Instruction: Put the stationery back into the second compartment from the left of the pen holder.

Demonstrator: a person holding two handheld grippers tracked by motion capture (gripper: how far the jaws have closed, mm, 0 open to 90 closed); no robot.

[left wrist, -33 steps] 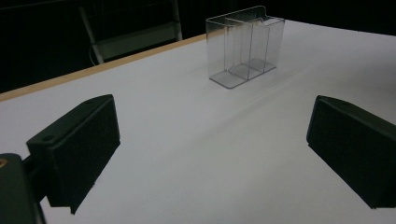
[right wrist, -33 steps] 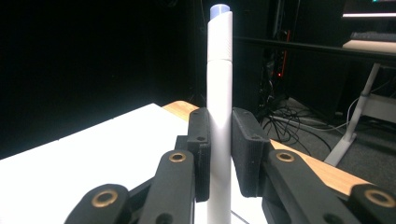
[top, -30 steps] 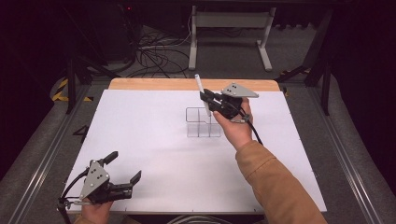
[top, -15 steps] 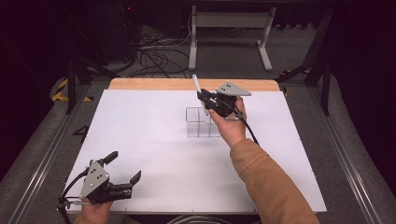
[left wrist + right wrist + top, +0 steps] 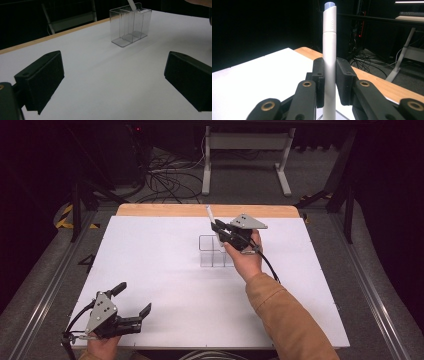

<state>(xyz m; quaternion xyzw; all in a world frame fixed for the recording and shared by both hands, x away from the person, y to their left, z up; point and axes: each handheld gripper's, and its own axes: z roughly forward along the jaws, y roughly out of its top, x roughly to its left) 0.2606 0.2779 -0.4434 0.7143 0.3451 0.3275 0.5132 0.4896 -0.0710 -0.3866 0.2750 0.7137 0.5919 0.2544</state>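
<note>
A white pen (image 5: 329,60) is pinched upright in the right gripper (image 5: 223,231), above the clear divided holder (image 5: 214,251) at the middle of the white table (image 5: 150,270). The left gripper (image 5: 131,315) is rested near the table's near edge, jaws spread, nothing between them. For a clean drop the pen is best kept vertical, centred over one compartment, lowered past the rim, then released. No brand, label or writing is readable anywhere.
</note>
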